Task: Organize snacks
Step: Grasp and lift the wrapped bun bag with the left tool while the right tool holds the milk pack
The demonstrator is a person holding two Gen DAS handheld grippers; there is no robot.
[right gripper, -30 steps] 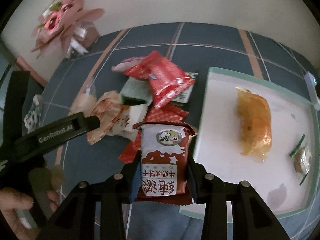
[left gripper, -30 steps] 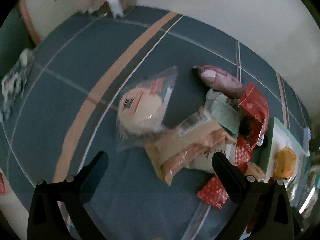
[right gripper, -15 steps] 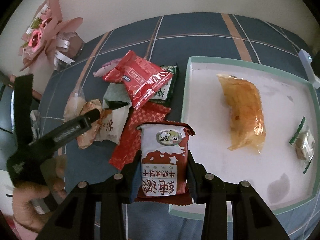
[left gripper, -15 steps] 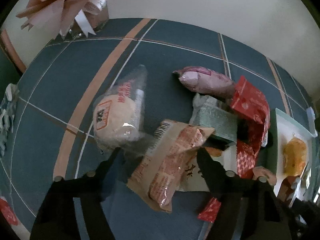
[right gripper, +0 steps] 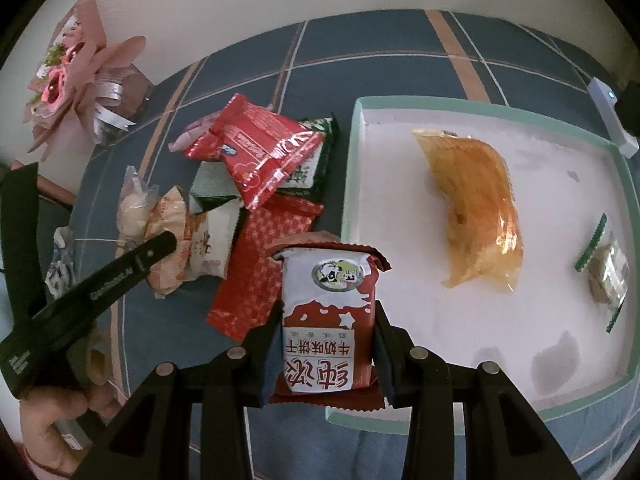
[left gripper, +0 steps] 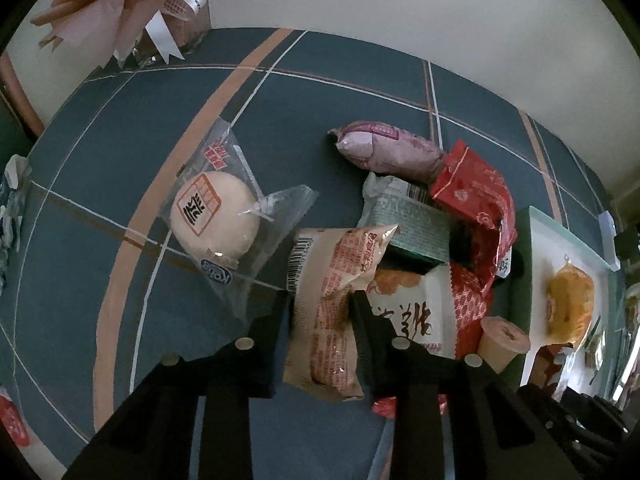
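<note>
- Now the orange-printed snack packet (left gripper: 332, 308) sits at the near edge of the snack pile (right gripper: 256, 184) on the blue cloth, and your left gripper (left gripper: 320, 312) has just closed its jaws onto it, pads pressing both long sides.
- Lift straight up before you travel: the packet overlaps the white packet (left gripper: 416, 312) beside it, and a sideways drag would likely pull that along.
- Mind the clear-wrapped bun (left gripper: 216, 216) just left of the jaws; its loose film lies close to your left finger.
- Meanwhile your right gripper (right gripper: 328, 344) is clamped on the milk biscuit pack (right gripper: 328, 316), poised over the near-left corner of the white tray (right gripper: 352, 184).
- Carry it further inside the rim and set it clear of the yellow pastry (right gripper: 476, 216) and the small green-edged sweet (right gripper: 608, 272).
</note>
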